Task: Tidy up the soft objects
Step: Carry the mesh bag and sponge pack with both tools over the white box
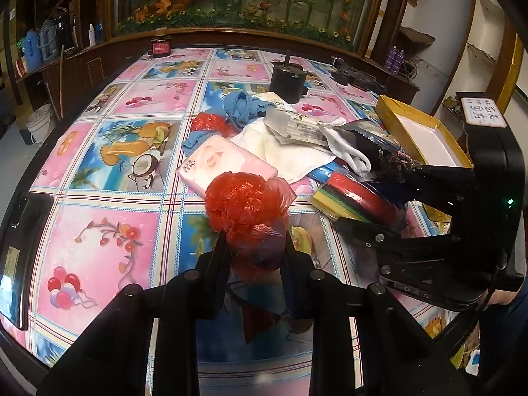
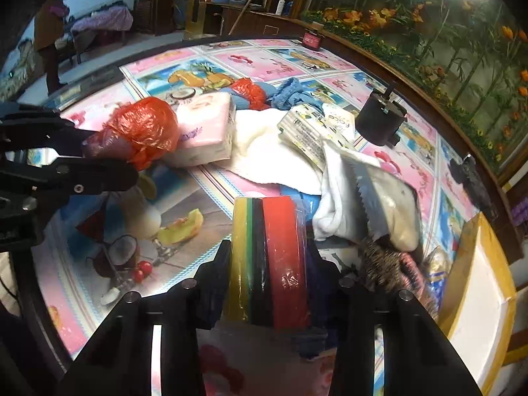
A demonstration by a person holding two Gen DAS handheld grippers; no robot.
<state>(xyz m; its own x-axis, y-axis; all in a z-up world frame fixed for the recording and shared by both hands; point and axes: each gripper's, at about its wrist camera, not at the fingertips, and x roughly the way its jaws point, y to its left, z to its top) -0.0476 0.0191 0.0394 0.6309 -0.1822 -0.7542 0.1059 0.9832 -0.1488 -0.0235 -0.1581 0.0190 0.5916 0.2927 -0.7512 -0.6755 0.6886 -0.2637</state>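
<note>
gripping a crumpled red plastic bag (image 1: 246, 204), the left gripper (image 1: 255, 247) has its two fingers closed narrowly on the bag's lower part, at about 6 o'clock in the left wrist view; the bag bulges up above the fingertips, over the fruit-print tablecloth (image 1: 109, 171). just behind the bag, toward 12 o'clock, lies a pink tissue pack (image 1: 224, 165), touching a white towel (image 1: 290, 151) to its right. a second red bag (image 1: 209, 123) and a blue cloth (image 1: 241, 105) sit farther back, with a black cylinder (image 1: 287, 81) beyond them.

the right gripper (image 2: 270, 260) holds a stack of coloured sponge sheets (image 2: 269, 257) in plastic wrap, yellow, black and red edges showing, its fingers pressed on either side of the stack at 6 o'clock in the right wrist view. at 3 o'clock from the stack lie a white sock (image 2: 336, 194), a silver foil pouch (image 2: 389, 198) and a brown knitted item (image 2: 386, 264). an open yellow box (image 2: 478, 283) with a white inside stands at the far right, near the table edge.
</note>
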